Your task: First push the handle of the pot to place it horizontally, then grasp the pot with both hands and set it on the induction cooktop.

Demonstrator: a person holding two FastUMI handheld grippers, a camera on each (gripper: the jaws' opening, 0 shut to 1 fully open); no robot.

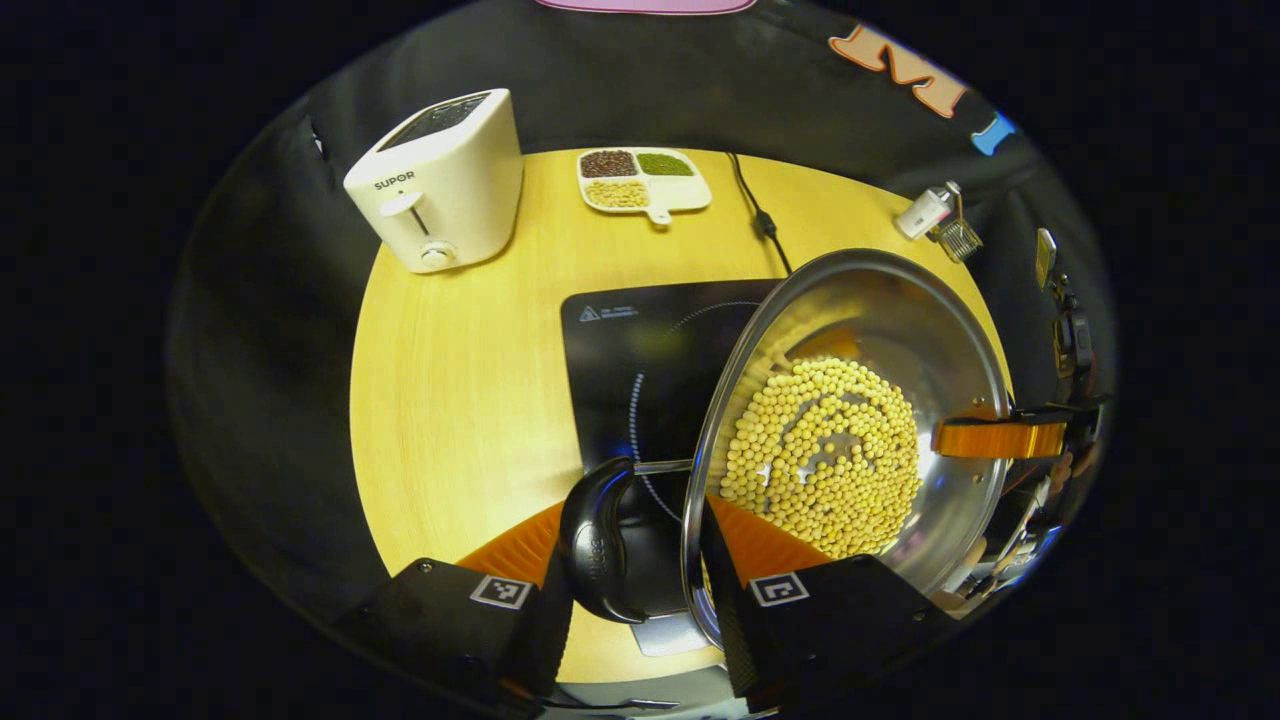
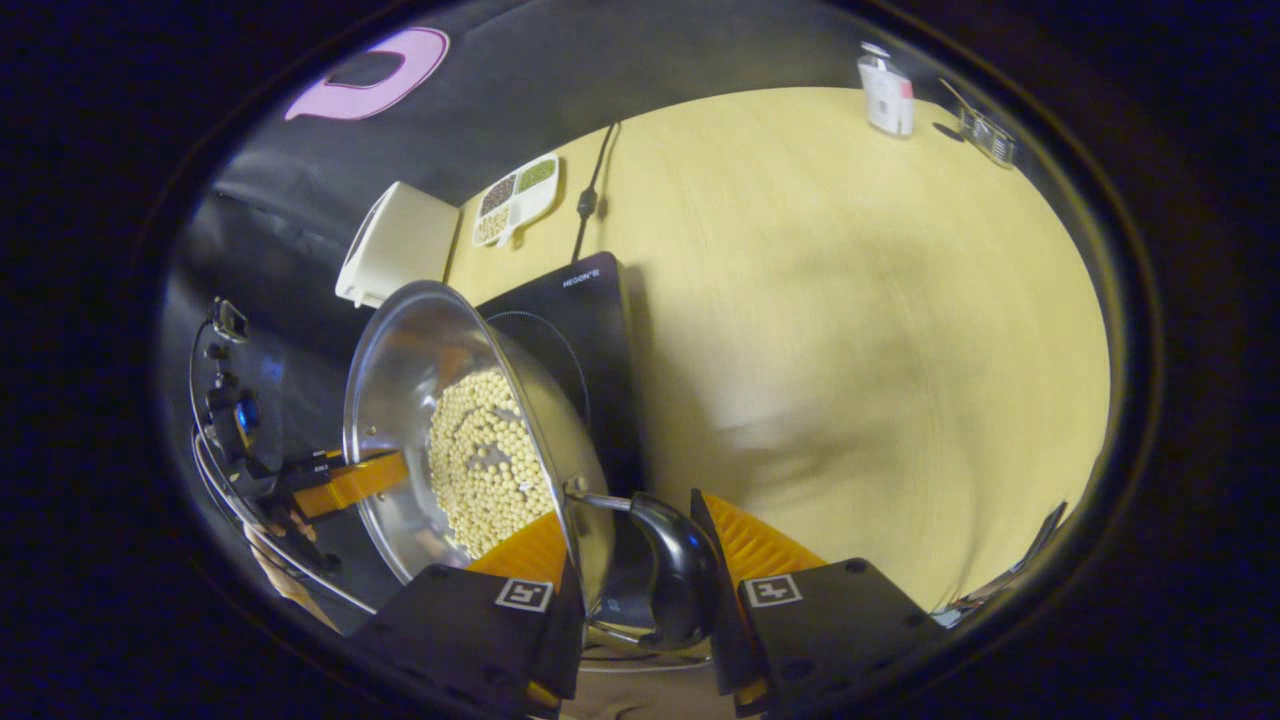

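While each hand-held gripper (image 1: 640, 590) (image 2: 640, 590) clamps a curved handle, the shiny steel pot (image 1: 930, 330) holds round beans.

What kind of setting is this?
Likely a mock kitchen tabletop in a recording booth: a toaster and an induction cooktop sit on a round wooden table, with a pot of beans held above.

— Pot (image 1: 900, 330)? Steel, shiny, round, full of pale beans (image 1: 825, 455), black side handles (image 1: 600, 545), held tilted above the cooktop's near edge.
— Cooktop (image 1: 650, 350)? Black, flat, glassy, ring-marked, lying mid-bench (image 1: 450, 400), cord running back.
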